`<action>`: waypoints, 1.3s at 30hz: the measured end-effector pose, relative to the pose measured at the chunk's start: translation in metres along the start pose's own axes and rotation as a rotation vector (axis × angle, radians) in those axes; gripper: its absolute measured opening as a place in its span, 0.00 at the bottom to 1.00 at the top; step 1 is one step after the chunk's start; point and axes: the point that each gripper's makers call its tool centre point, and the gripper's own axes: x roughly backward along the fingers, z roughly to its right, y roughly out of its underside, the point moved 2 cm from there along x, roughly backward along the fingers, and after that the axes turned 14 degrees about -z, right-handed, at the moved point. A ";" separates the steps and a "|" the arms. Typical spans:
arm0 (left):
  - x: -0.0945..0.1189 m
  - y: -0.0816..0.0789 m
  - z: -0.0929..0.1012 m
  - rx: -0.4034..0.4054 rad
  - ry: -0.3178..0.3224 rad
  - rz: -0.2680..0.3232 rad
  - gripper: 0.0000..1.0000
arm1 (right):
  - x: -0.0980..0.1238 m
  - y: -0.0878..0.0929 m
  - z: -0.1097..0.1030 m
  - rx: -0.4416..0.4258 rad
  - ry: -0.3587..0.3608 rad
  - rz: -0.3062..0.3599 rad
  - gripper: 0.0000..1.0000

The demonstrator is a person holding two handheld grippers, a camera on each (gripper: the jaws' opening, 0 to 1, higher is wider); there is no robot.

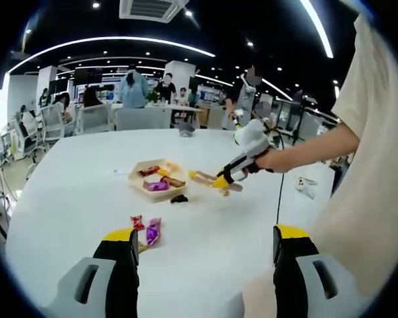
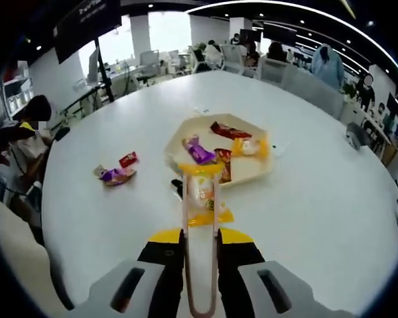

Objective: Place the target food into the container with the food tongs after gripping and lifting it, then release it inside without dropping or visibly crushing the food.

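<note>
My right tool [image 2: 200,244] is clamped on the tongs [image 2: 200,265], which pinch a yellow snack [image 2: 203,192] just short of the tray [image 2: 252,173]. Squeeze harder and it crushes; slacken early and it drops on the table [image 2: 318,212]. Left tool [image 1: 202,255] hangs open, empty.

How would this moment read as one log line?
right gripper: shut on tongs | tongs: gripping yellow snack packet | tray: just ahead | left gripper: open, idle

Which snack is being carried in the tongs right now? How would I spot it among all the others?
On the big white table, find the shallow beige tray of sweets. Just in front of it, the right gripper holds pinkish tongs, whose tips pinch a yellow-wrapped snack. Unlike the other snacks, it is between the tongs.
</note>
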 end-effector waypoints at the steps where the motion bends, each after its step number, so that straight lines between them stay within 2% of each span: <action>1: 0.000 0.000 0.000 0.000 -0.001 0.001 0.83 | 0.001 -0.004 0.003 0.002 0.004 0.004 0.18; 9: 0.001 0.000 -0.001 0.005 -0.006 0.010 0.83 | 0.006 -0.024 0.011 0.031 0.026 0.021 0.18; 24: 0.004 0.004 -0.005 0.024 -0.021 0.011 0.83 | 0.002 -0.064 0.020 0.064 0.033 0.038 0.18; 39: 0.005 0.006 -0.013 0.043 -0.031 0.013 0.83 | -0.010 -0.088 0.026 0.080 0.026 0.030 0.18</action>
